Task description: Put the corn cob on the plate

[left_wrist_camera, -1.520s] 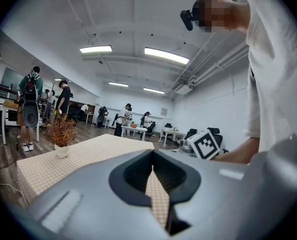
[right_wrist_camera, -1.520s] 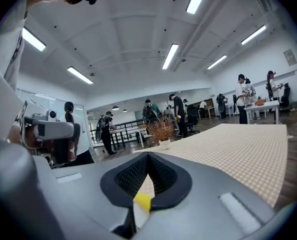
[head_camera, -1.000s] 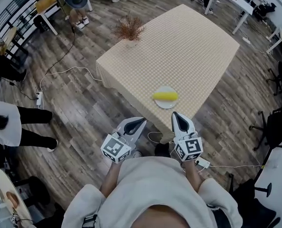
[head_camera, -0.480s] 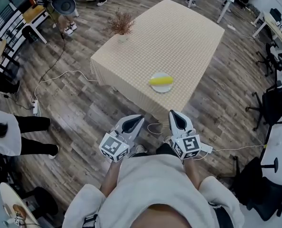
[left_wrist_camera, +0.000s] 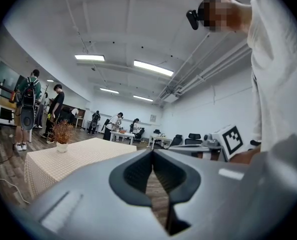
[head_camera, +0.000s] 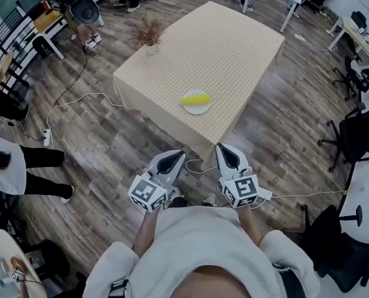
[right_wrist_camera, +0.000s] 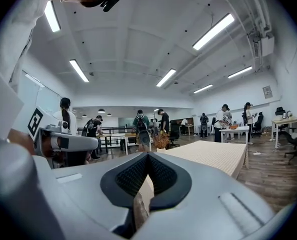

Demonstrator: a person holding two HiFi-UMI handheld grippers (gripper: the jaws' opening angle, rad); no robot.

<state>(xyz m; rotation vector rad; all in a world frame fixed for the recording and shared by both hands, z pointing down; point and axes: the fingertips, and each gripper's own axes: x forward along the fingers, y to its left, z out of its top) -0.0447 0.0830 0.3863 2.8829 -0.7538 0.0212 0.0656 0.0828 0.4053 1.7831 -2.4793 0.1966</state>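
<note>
Corn cob (head_camera: 195, 98) small and distant, apparently atop half-hidden plate (head_camera: 197, 110)

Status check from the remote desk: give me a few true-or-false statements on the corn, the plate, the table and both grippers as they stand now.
1. The corn cob lies on the plate. True.
2. The right gripper holds the corn cob. False: its jaws are shut with nothing between them.
3. The left gripper is shut and empty. True.
4. The plate sits in the middle of the table. False: it sits near the edge nearest the person.
5. A dried plant stands at a table corner. True.
6. Both grippers are over the table. False: they are over the wooden floor, short of the table.
</note>
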